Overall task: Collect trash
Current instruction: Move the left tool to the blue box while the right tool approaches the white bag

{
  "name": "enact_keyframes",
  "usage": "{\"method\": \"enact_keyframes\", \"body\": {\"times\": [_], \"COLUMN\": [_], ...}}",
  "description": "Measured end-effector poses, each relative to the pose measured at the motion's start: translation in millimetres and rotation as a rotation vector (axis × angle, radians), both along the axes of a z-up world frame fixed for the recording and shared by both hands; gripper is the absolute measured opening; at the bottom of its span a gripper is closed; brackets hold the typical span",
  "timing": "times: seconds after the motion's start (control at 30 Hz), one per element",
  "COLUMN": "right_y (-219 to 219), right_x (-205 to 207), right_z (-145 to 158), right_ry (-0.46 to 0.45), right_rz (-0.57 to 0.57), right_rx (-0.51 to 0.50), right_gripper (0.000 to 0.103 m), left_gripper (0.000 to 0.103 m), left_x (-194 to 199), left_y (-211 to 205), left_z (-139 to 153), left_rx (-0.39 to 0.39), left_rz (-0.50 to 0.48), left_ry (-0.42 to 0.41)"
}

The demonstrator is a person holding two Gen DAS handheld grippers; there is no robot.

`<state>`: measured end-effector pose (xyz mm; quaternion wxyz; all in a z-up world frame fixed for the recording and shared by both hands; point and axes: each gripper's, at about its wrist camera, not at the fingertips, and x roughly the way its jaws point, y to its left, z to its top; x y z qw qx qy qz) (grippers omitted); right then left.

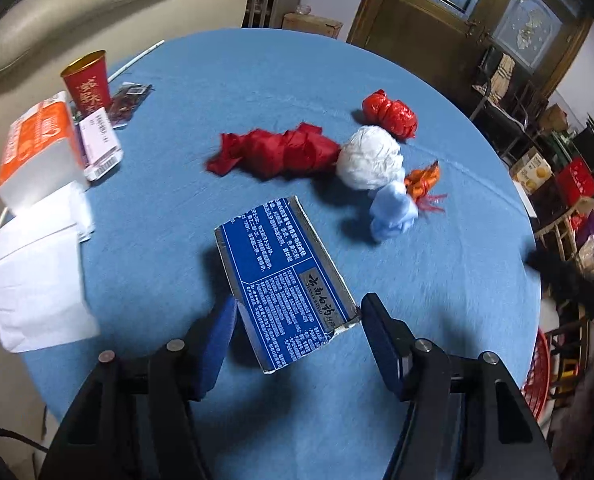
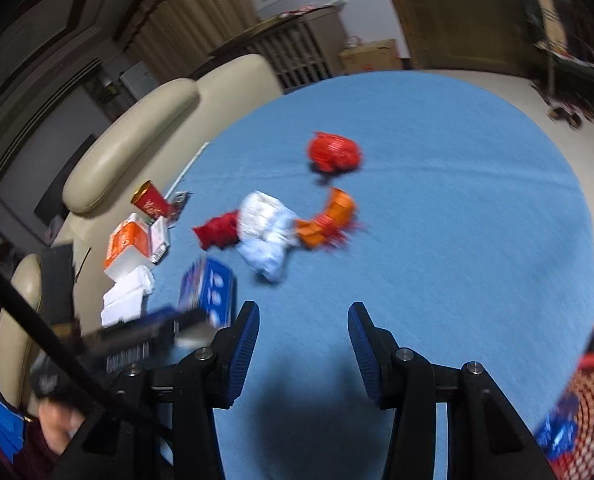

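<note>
Blue cloth covers the round table. From my left wrist, the flat blue-and-silver cardboard box lies between my left gripper pads, long axis running away from me, pads near its edges, grip unconfirmed. Beyond sit five crumpled wads.

From my right wrist, my right gripper is spread, empty, farther from that box; one red mesh basket at right.
</note>
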<state>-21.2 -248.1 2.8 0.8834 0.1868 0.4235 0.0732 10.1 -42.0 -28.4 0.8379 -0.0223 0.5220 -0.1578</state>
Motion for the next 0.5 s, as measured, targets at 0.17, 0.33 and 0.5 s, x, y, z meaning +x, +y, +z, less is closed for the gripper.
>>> {"method": "enact_keyframes", "body": {"times": [0.17, 0.33, 0.5], "right_y": [33, 58, 70], "right_x": [49, 96, 133], "right_z": [6, 0, -20], "right_ry": [-0.025, -0.017, 0.040], "right_rz": [0.057, 0.080, 0.078], "right_rx": [-0.043, -0.105, -0.132], "right_gripper": [0.057, 0.057, 0.057], "left_gripper": [0.066, 0.066, 0.066], "left_x": [-11, -12, -10], "left_y": [19, 31, 34], "left_z": [-1, 0, 1], "left_rx": [0.026, 0.040, 0.043], "left_rz": [-0.023, -0.031, -0.044], "left_ry": [0.004, -0.001, -0.005]}}
